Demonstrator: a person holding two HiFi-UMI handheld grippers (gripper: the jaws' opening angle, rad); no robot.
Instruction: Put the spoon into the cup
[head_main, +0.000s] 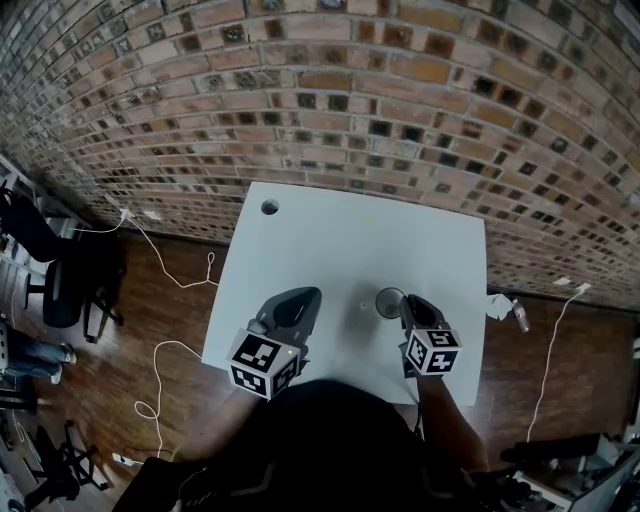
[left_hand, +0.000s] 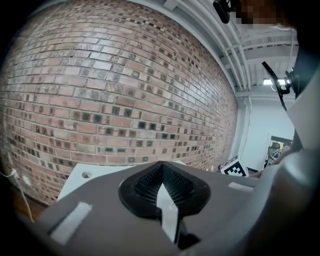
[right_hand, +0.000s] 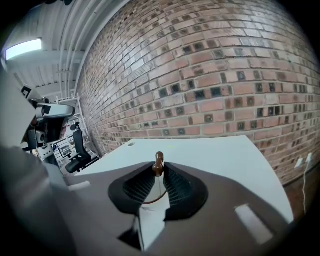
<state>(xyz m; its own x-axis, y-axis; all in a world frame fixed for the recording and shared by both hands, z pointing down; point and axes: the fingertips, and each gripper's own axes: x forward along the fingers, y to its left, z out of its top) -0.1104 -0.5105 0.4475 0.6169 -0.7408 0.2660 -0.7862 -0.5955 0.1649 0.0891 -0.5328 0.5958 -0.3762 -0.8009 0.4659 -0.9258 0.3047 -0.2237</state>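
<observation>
**A:** So, where's the spoon right now?

**B:** Pinched in the right gripper; its jaws are clamped on it, and a brown end pokes up between the pads. The cup stands on the table, just beside that gripper's tip.

**A:** And the left gripper?

**B:** Jaws closed on nothing, well apart from the cup; this is a job for 1 hand.

**A:** How would you finish it well?

**B:** I'd bring the spoon's low end over the cup's mouth, hold it steep, and lower it inside the rim. Only then ease the jaws apart; a knock on the rim could tip the cup.
</observation>
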